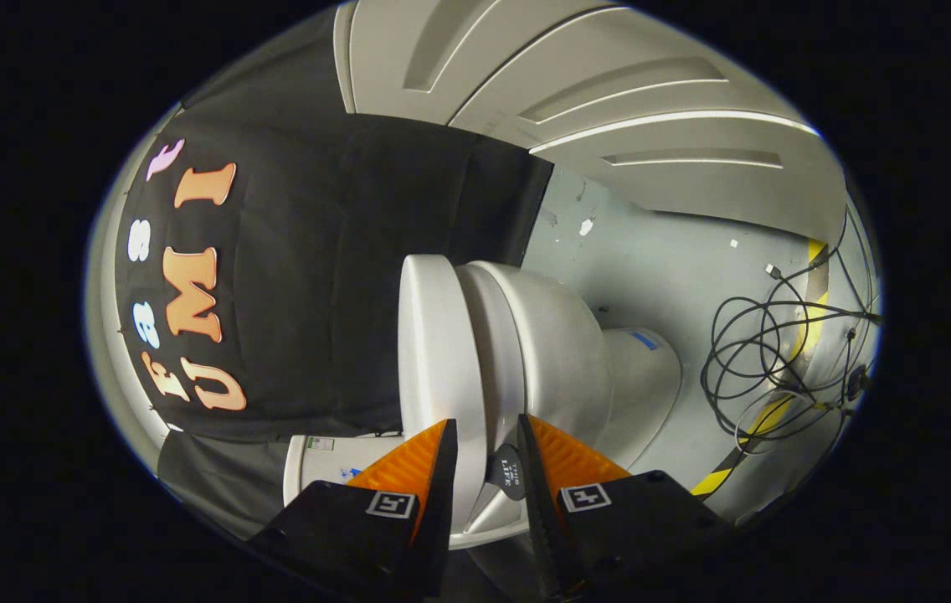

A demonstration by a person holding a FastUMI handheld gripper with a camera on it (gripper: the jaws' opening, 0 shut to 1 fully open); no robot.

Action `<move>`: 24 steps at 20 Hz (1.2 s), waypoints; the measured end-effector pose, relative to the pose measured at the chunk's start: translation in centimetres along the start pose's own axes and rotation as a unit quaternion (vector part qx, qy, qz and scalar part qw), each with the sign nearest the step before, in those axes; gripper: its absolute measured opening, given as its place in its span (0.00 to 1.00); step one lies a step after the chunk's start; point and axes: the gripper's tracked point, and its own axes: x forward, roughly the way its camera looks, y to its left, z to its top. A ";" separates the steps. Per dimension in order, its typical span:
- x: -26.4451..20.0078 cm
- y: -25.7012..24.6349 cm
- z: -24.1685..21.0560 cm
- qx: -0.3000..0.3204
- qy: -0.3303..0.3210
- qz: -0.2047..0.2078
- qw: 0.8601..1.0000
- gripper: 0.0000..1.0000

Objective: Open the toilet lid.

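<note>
gripper rolled sideways, fingers straddling the toilet lid edge — spread, whether they press I cannot tell | lid close against the bowl, not yet raised; edge-on approach suits prying | cables on floor beyond, well apart

The floor is a pale grey surface, marked with a few small white specks and scuffs. The toilet stands directly on it, its white base meeting the grey surface. Just beside the toilet's base, on the side away from the black cloth wall, a loose tangle of black cables lies on the floor. A yellow-and-black striped tape line runs along the floor under those cables, farther from the toilet.
</note>
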 end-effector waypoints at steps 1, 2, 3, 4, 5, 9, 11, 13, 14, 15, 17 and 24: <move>-0.2 0.1 -0.4 -0.006 0.004 0.000 1.000 0.49; -0.2 0.1 -0.6 -0.014 0.004 -0.002 1.000 0.49; -0.2 0.0 -0.6 -0.024 0.004 -0.008 1.000 0.49; -0.2 -0.2 -0.7 -0.030 0.006 -0.015 0.999 0.49; -0.4 -0.5 -0.9 -0.031 0.012 -0.021 0.999 0.49; 0.4 -1.4 -2.6 -0.036 0.048 -0.046 0.997 0.49; 1.1 -1.8 -3.3 -0.058 0.061 -0.058 0.995 0.49; 1.3 -2.1 -3.1 -0.054 0.068 -0.060 0.994 0.23; 1.3 -1.9 -3.0 -0.043 0.071 -0.056 0.995 0.24; 1.3 -1.8 -3.2 -0.029 0.074 -0.050 0.996 0.24; 1.5 -1.7 -3.2 -0.016 0.079 -0.041 0.996 0.23; 1.7 -1.3 -2.8 0.020 0.088 -0.017 0.996 0.20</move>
